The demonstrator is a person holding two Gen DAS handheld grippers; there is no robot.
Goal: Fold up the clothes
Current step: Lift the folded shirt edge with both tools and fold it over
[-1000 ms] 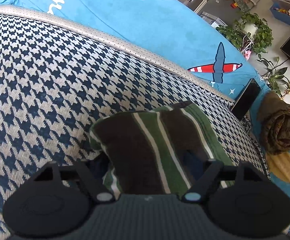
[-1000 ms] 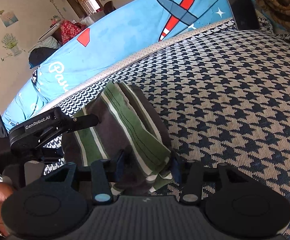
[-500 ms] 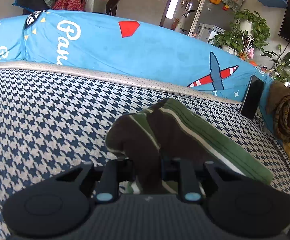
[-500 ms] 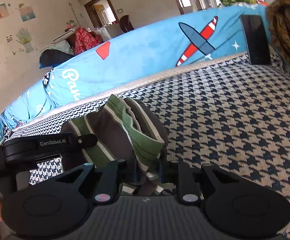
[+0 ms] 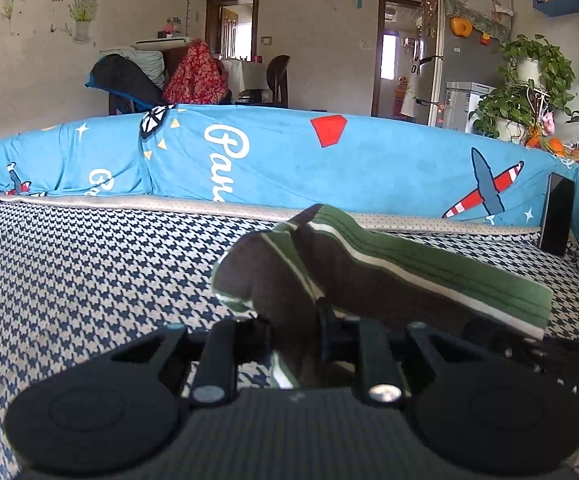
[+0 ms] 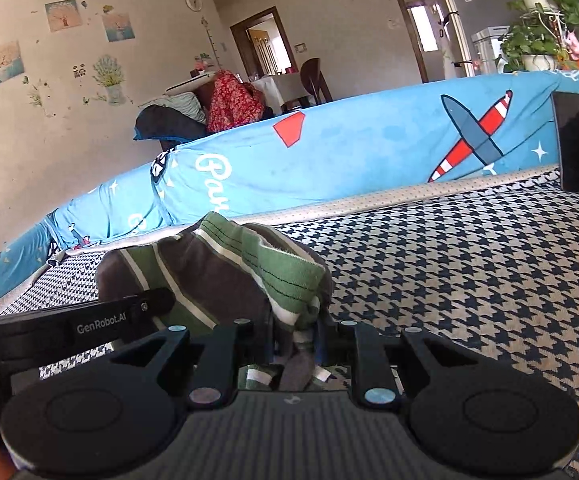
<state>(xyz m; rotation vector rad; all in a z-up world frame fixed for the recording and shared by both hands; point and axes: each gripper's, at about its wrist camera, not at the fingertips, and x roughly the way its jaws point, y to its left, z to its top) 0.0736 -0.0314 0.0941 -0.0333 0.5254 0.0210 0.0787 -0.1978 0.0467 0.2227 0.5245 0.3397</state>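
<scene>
Pinching the striped garment (image 5: 369, 276) at two near corners, left gripper (image 5: 293, 334) and right gripper (image 6: 295, 334) jaws clamped on cloth, raising an edge off the checked bed cover (image 6: 469, 272) for a fold

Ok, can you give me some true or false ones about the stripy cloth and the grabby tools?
1. Both tools pinch the striped cloth. True: the left tool and the right tool are each shut on it.
2. The cloth is red with dots. False: it is green and brown with white stripes.
3. The blue cover behind shows a plane. True.
4. The surface below is plain white. False: it is a dark blue and cream houndstooth check.
5. A black phone leans on the blue cover. True.
</scene>
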